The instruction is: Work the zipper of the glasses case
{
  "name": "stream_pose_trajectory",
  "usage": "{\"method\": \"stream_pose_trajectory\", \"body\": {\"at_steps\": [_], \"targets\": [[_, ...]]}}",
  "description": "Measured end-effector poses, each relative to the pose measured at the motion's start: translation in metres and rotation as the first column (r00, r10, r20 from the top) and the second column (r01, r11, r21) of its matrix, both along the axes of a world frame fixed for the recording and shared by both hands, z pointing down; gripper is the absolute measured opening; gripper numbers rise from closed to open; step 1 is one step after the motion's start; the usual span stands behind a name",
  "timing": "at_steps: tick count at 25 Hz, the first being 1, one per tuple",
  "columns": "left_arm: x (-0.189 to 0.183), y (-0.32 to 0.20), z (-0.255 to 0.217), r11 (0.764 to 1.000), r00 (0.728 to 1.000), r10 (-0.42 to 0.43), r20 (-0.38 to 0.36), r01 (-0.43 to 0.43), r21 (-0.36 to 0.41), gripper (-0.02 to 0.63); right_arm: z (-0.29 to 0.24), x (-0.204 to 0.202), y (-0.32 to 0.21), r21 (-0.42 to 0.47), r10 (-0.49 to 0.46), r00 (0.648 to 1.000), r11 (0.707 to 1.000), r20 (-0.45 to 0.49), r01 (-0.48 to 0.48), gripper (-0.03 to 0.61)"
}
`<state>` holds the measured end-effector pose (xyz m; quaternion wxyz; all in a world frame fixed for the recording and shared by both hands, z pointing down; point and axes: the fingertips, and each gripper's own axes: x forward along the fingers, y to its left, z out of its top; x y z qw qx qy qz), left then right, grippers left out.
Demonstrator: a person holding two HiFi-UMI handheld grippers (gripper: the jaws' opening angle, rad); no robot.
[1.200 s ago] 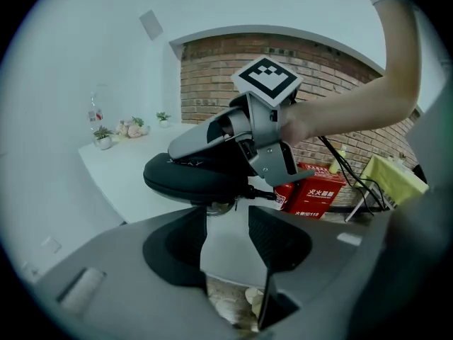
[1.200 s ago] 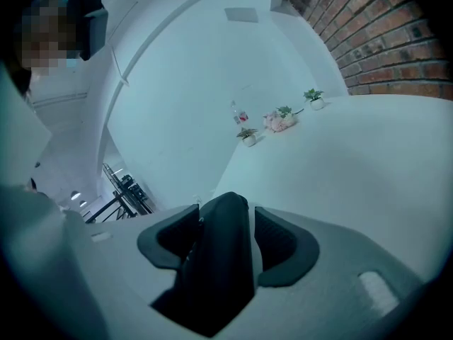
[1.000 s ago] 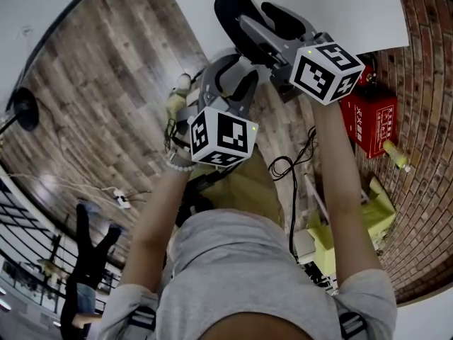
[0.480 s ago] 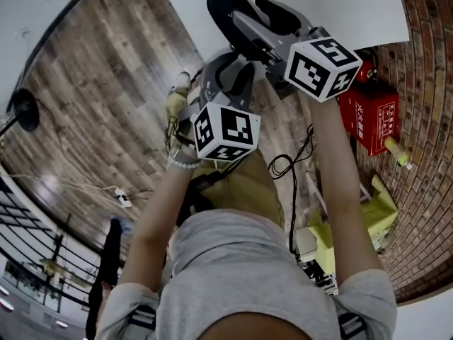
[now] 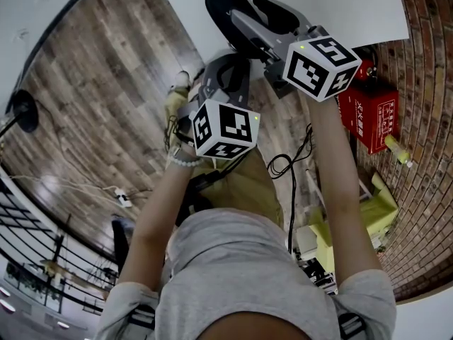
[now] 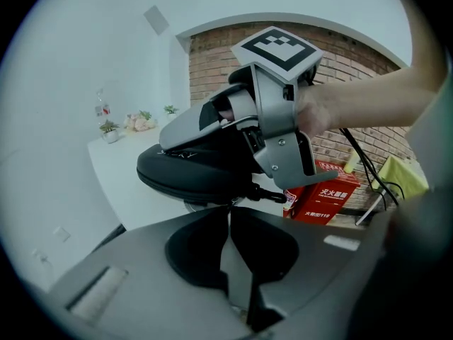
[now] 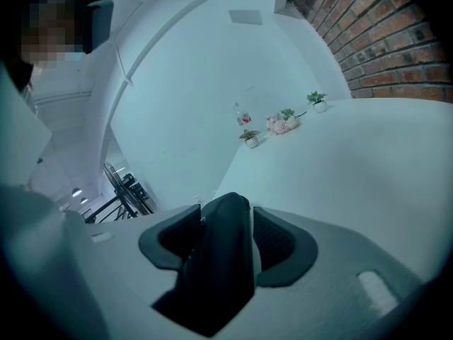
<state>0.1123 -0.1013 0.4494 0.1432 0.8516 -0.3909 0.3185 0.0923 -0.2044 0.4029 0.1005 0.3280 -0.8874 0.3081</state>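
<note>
over the near edge of the white counter (image 5: 354, 6), the glasses case (image 6: 191, 172) is held clear of the surface by the right claw (image 7: 226, 212). its two pads are clamped on the case's right end, and the black shell fills the gap between them. the case's long axis runs left to right, roughly level, with the left end free.

the left claw (image 6: 228, 214) sits on the near side, just below the case, and points up toward the far side at the lower seam, where the zipper appears to run. its jaws have just been closing and now meet tip to tip right at that seam. whether the zipper pull is caught between the tips is too small to tell.

judged from this layout, the coming move is a draw along the long axis. the left claw, the one at the seam, would travel sideways while the right claw steadies the shell.

writing: the red box (image 6: 329, 193) on the floor to the right, by the brick wall, bears white chinese characters with the digits 119 beneath. a faint embossed mark on the case's side cannot be read. the marker cube (image 5: 225, 127) on each claw shows black-and-white squares only, with no lettering.
</note>
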Motion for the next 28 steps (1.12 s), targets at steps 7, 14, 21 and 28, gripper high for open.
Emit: {"method": "stream_pose_trajectory", "body": {"at_steps": [7,14,21,28], "targets": [[0.000,0.004,-0.002,0.999,0.999,0.050,0.007,-0.051,0.009,0.020,-0.001,-0.003,0.001,0.016,-0.018,1.000,1.000,-0.001,0.018,0.217],[-0.008,0.006,-0.003,0.999,0.999,0.046,0.017,-0.046,-0.002,0.020,-0.001,-0.005,0.004,0.039,-0.028,1.000,0.999,-0.010,0.029,0.204],[-0.018,0.002,-0.006,1.000,1.000,0.014,0.022,-0.015,0.009,0.020,0.000,-0.004,0.004,0.045,-0.033,0.999,0.998,-0.016,0.033,0.203],[-0.060,-0.023,-0.009,0.993,0.993,-0.114,-0.014,0.114,0.000,0.018,-0.002,-0.003,0.006,0.047,-0.033,0.999,0.998,-0.014,0.033,0.204]]}}
